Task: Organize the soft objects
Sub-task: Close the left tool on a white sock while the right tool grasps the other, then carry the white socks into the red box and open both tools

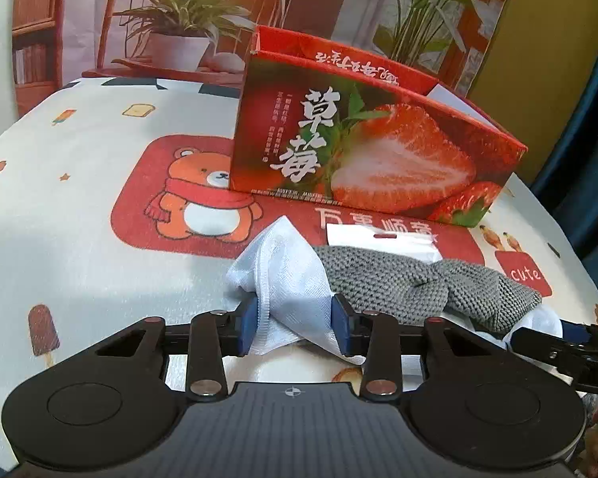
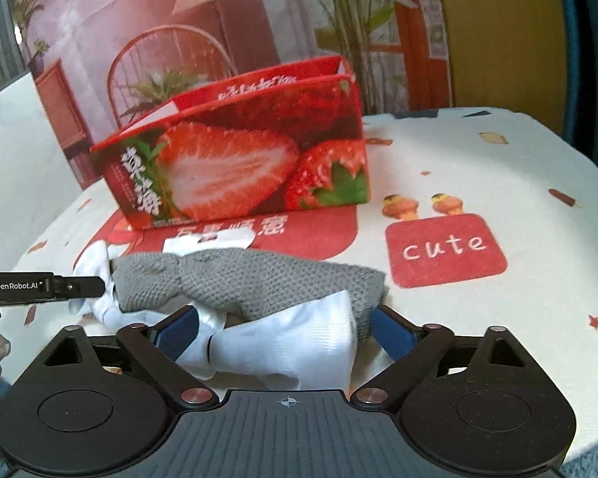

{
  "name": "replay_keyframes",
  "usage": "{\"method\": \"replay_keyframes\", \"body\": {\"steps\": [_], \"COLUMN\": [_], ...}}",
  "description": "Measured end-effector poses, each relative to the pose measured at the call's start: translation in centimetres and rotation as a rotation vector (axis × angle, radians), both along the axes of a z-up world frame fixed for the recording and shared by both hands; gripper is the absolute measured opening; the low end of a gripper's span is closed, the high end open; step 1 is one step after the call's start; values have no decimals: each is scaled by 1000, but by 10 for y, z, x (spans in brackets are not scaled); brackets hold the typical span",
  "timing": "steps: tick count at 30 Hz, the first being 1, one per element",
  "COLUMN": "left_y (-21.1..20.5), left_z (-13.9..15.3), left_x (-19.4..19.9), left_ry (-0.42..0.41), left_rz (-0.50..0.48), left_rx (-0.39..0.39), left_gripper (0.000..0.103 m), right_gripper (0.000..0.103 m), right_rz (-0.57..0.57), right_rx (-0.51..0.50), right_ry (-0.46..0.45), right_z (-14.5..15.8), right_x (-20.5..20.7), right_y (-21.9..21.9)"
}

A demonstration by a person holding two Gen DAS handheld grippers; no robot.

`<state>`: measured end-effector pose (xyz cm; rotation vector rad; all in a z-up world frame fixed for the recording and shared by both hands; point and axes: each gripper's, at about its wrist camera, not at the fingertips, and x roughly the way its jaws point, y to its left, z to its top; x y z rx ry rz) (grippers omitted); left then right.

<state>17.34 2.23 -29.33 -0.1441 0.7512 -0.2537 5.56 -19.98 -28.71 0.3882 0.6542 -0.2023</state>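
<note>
Left wrist view shows my left gripper clamped on one end of the white cloth, its blue pads pinching the bunched fabric from both sides. Just past it, toward two o'clock, the grey knitted piece lies across the same cloth on the printed tablecloth, with a white paper tag touching its far edge. At twelve o'clock stands the open strawberry box, near the pile but apart from it. Over in the right wrist view my right gripper stands wide, its pads either side of the cloth's other end without pressing it; the grey knit drapes over that end and reaches the right-hand pad. At nine o'clock my left gripper's finger comes in, touching the cloth.
</note>
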Motion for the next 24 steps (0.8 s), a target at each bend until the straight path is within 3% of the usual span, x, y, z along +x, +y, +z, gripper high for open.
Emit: {"method": "replay_keyframes", "body": {"steps": [6,8,10,17,24], "left_y": [2,3,3,0,0], "left_z": [-1,1,4,23,33], "left_x": [-4,-6,-8,-21,-27], "left_ry": [-4,-15,-37,-149,-194], "left_rz": [7,6,6,-9,16], "left_rx": [-5,-13,-12,-13,-15], "left_gripper": [36,25,21,17,17], "right_gripper": [59,52,33,28,28], "right_rz": [26,29,13,-30,-16], "right_rx": [17,14,9,7,-9], "right_ry": [10,-1,-19,-121,-183], "right_z": [-2,0,3,18,27], "right_x": [1,1,0,-11,-12], "right_y": [2,1,-2,-11,-10]}}
